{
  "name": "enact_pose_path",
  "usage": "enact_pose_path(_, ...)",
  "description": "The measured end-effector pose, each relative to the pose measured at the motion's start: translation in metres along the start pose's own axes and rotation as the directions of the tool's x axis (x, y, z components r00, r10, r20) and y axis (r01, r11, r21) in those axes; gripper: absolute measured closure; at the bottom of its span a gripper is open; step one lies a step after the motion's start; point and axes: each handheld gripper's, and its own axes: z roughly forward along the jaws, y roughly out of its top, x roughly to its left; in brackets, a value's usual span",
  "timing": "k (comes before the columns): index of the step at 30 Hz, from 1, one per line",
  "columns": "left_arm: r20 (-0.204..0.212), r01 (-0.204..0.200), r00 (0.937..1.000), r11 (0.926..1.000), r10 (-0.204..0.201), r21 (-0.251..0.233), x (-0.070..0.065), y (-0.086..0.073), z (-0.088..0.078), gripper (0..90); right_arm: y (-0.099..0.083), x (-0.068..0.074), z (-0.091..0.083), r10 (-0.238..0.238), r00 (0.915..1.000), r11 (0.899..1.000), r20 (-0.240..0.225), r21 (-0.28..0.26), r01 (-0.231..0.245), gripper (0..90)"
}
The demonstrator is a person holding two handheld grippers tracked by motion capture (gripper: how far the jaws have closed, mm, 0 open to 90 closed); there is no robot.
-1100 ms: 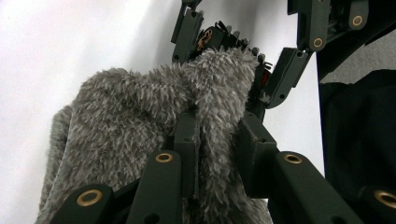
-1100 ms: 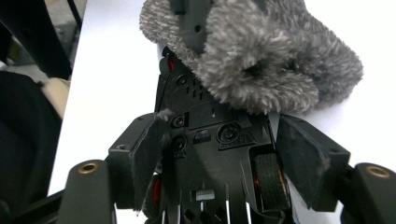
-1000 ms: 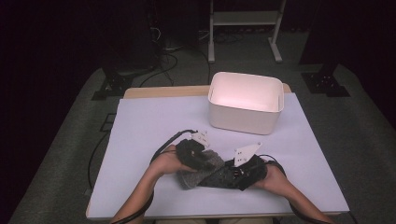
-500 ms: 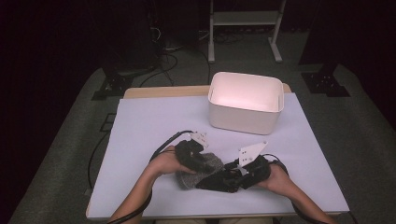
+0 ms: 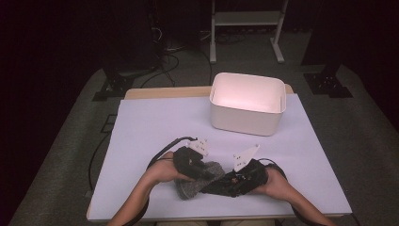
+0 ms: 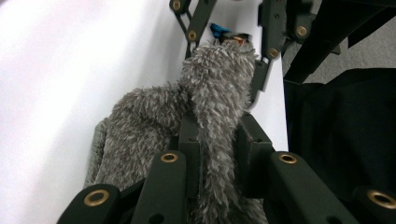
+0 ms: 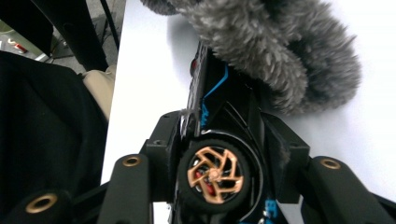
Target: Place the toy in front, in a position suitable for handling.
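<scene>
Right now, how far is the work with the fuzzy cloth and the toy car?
Done: the left tool is shut on the grey fuzzy cloth. In hand: the right tool, its jaws just closing, clamps the black toy car, which is partly under the cloth. Left: the white bin looks empty, so probably nothing is put away yet.

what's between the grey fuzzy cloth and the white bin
Bare white tabletop, as the high view shows; nothing lies between the cloth and the bin.
</scene>
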Motion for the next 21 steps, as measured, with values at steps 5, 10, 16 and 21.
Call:
enact_pose_path(5,-0.011,0.005,0.9999,1.0000,-0.005,-0.004,0.005,0.004,-0.002,75.3,0.002,-0.005,-0.002,-0.044,0.9985,0.999,0.032,-0.009,0.044,56.2)
enact_pose_path(10,-0.053,0.004,0.9986,1.0000,-0.004,0.008,0.015,0.014,-0.004,75.0,0.008,-0.019,-0.005,-0.093,0.9926,0.996,0.078,0.009,0.093,56.3)
enact_pose_path(16,-0.083,0.015,0.9965,0.9995,-0.012,0.029,0.030,0.023,-0.006,74.4,0.009,-0.038,-0.010,-0.104,0.9868,0.995,0.124,0.010,0.103,56.2)
enact_pose_path(21,-0.052,0.031,0.9982,0.9988,-0.029,0.037,0.032,0.020,0.002,74.4,0.003,-0.036,-0.008,-0.057,0.9907,0.998,0.123,0.000,0.058,55.0)
